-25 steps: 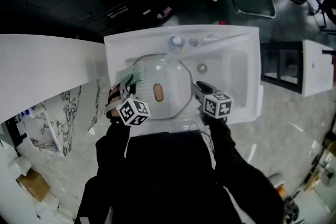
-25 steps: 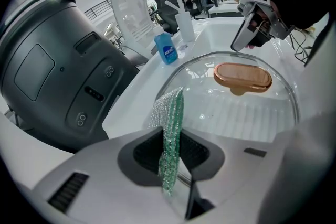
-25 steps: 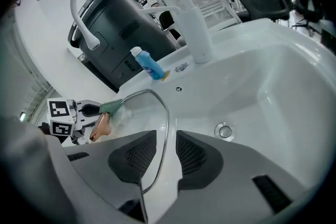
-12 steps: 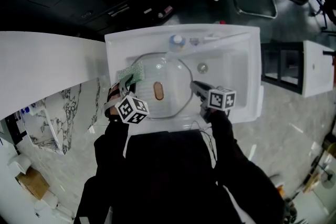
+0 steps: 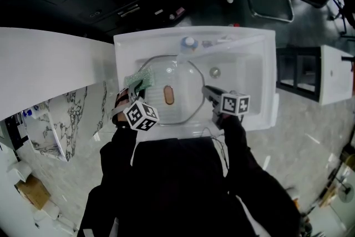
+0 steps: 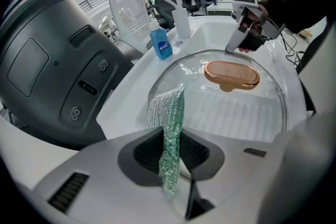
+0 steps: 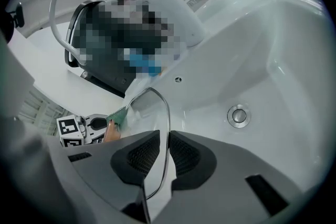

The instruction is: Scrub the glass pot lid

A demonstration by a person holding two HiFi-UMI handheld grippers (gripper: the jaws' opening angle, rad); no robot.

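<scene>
The glass pot lid (image 5: 183, 83) lay in the white sink (image 5: 267, 64), filling the basin's 9 o'clock half, brown knob (image 5: 168, 95) up. The left tongs (image 5: 135, 87) clamped a green scrubbing cloth (image 6: 170, 128), its free end resting on the lid's 10 o'clock edge. The right tongs (image 7: 164, 152) pinched the lid's rim at 3 o'clock. A blue soap bottle (image 6: 163, 44) stood at the sink's 12 o'clock edge.
</scene>
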